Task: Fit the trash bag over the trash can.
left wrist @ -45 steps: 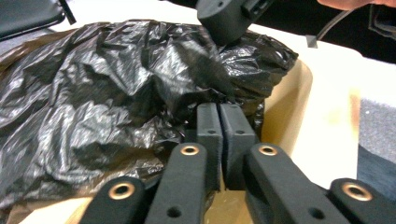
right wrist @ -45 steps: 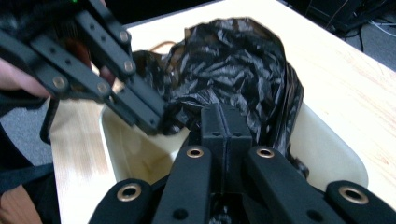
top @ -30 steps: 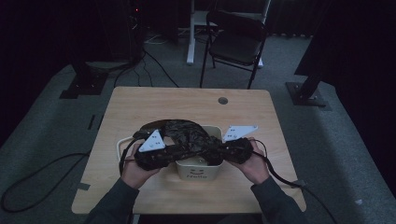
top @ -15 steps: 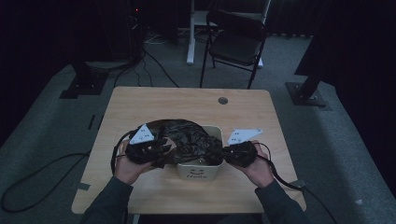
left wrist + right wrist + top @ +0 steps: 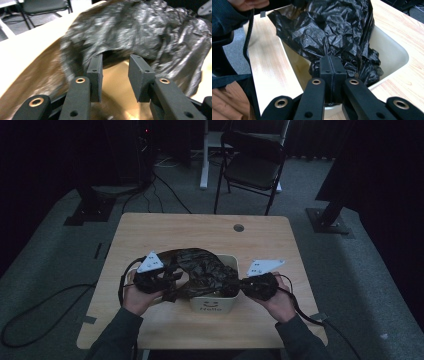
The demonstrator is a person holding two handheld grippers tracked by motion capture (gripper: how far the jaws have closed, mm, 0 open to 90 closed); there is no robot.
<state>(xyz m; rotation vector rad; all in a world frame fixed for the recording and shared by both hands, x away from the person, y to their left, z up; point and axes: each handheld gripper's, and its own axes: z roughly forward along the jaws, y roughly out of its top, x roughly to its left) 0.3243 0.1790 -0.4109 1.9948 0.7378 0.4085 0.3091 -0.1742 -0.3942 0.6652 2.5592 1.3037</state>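
Bag lining under way: one edge pinched, the other just let go.

Right gripper (image 5: 332,65) has its jaws clenched on a bunched fold of the black plastic bag (image 5: 329,30), holding that edge at the near wall of the cream bin (image 5: 392,53), probably as an anchor so the film does not slide while the other side is worked. Ahead of those jaws the bag spills up and over the bin's mouth rather than down inside it. Left gripper (image 5: 115,75) stands parted, and its jaws have just been opening; nothing lies between the pads, and the bag's crumpled hem hangs just beyond their tips, arching over the gap. That release looks like a regrip, to catch the hem lower and draw it over the rim on the wooden table (image 5: 165,227).
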